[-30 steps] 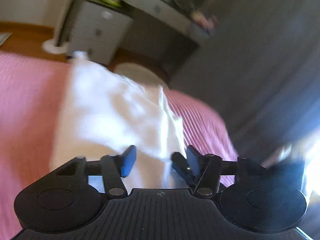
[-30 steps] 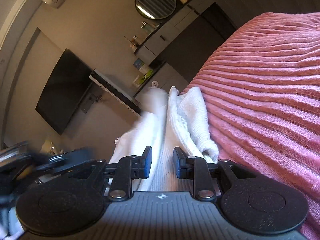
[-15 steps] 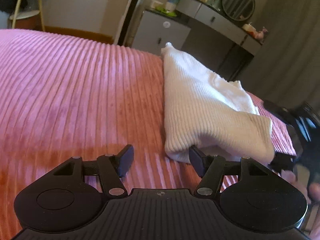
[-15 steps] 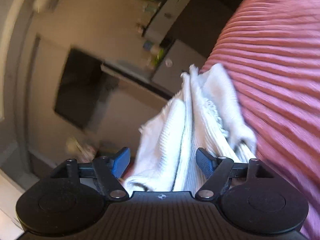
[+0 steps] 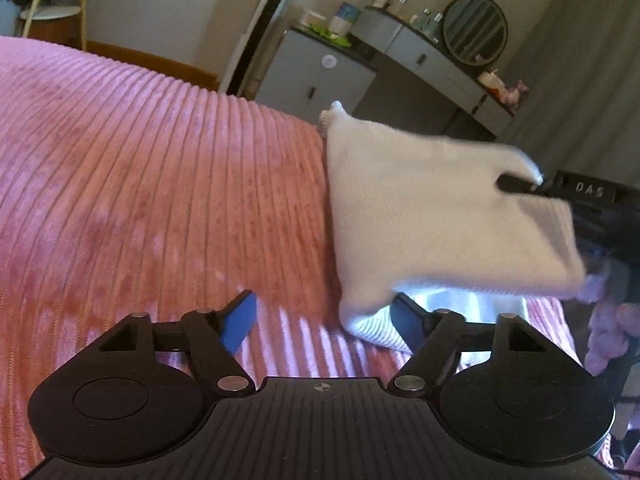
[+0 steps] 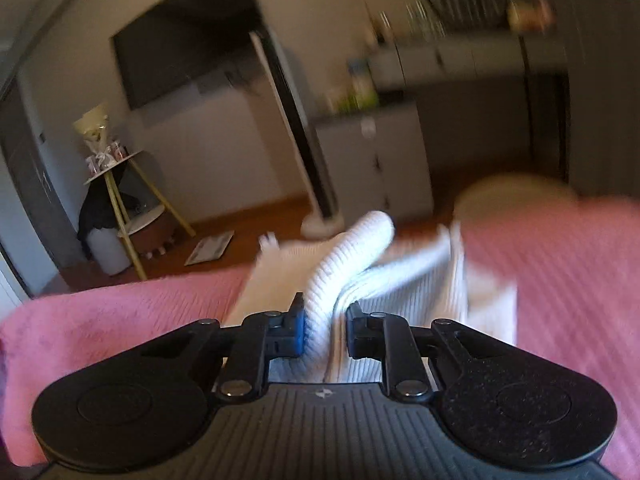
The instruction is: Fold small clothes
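A white ribbed knit garment (image 5: 432,208) lies folded on the pink corduroy bedspread (image 5: 140,184). My left gripper (image 5: 324,320) is low over the bed with its jaws opening wide. The garment's near corner sits just inside the right finger, and the pads do not press on it. My right gripper (image 6: 326,320) is closing, its pads pinching a fold of the garment (image 6: 360,276) and holding it off the bedspread (image 6: 580,280). In the left wrist view that right gripper (image 5: 520,186) grips the garment's right edge, which is raised.
A grey drawer cabinet (image 5: 316,76) and a dresser with a round mirror (image 5: 475,30) stand beyond the bed. A hand (image 5: 608,332) holds the right gripper. A wall TV (image 6: 184,48), a small tiered stand (image 6: 116,184) and a white fan base (image 6: 322,224) are on the floor side.
My right gripper opened, then closed on the garment, rolled upright and rose, lifting the right edge. My left gripper let go of the cloth, sank toward the bed and widened its jaws.
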Demonstrator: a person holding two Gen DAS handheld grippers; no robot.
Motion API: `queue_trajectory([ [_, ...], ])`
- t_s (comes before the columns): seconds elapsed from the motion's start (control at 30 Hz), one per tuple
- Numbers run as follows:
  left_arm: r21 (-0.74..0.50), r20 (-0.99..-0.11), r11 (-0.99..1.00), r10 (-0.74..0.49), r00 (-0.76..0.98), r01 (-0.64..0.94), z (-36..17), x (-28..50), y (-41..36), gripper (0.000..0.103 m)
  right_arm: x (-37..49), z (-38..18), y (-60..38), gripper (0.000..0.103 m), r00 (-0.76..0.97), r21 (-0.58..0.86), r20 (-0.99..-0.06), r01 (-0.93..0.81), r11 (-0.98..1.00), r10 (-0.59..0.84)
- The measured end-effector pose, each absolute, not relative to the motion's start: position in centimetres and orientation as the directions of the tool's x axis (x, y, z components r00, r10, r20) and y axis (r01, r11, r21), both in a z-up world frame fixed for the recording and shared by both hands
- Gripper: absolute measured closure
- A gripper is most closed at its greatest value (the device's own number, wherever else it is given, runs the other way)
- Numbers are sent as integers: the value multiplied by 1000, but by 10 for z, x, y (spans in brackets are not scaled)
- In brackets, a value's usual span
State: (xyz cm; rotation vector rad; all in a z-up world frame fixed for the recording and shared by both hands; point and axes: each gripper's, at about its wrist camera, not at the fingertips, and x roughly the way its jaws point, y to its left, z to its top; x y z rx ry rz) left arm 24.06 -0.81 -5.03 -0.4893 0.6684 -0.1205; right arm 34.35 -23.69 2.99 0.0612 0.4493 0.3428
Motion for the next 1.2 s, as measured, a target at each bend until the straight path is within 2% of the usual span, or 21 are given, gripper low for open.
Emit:
queue_trajectory([
  [0.07,-469,-557,882,-266,786,-34,-49,240,-11,22,344,32,-236,85,857,81,-409,-309,948,314],
  [0.2,-426,-579,904,-240,779,-38,-50,241,-16,23,354,12,-245,88,870,-50,-464,-215,975,168],
  [0.27,-450,-576,892,-260,775,-34,-50,242,-14,24,360,-4,-258,90,855,-53,-507,-162,985,113],
  [0.33,-464,-572,885,-267,776,-37,-50,243,-13,24,367,-17,-270,89,806,36,-577,-139,990,134],
  [0.47,-435,-584,900,-247,773,-41,-53,244,-15,24,330,3,-278,79,848,152,-503,-104,983,168],
  [0.53,-434,-585,900,-244,773,-44,-53,246,-16,24,304,8,-284,63,859,263,-471,-79,962,199],
  [0.57,-430,-586,902,-242,774,-44,-54,246,-17,24,287,7,-287,52,861,340,-461,-53,939,215],
  [0.6,-424,-586,905,-238,774,-43,-54,246,-18,23,275,2,-291,47,858,411,-454,-35,911,238],
  [0.73,-394,-589,918,-219,778,-39,-54,243,-23,24,254,-29,-301,43,817,649,-456,34,760,353],
  [0.87,-390,-587,920,-215,780,-41,-53,242,-25,24,272,-66,-313,42,806,790,-405,69,610,432],
  [0.97,-389,-583,920,-209,785,-44,-53,242,-25,24,291,-81,-320,45,792,868,-352,76,491,498],
  [1.0,-385,-581,922,-206,787,-43,-54,243,-25,24,299,-85,-321,57,786,879,-352,91,468,509],
  [1.03,-377,-579,926,-203,790,-38,-53,243,-26,25,308,-86,-319,64,779,881,-356,94,464,517],
  [1.07,-367,-575,930,-198,794,-34,-53,244,-28,25,312,-85,-317,79,777,875,-360,89,476,516],
  [1.13,-346,-563,938,-191,804,-19,-52,244,-32,26,319,-72,-311,84,785,827,-378,48,561,491],
  [1.2,-343,-553,939,-194,810,-10,-52,245,-34,26,313,-46,-302,86,815,717,-385,-31,696,433],
])
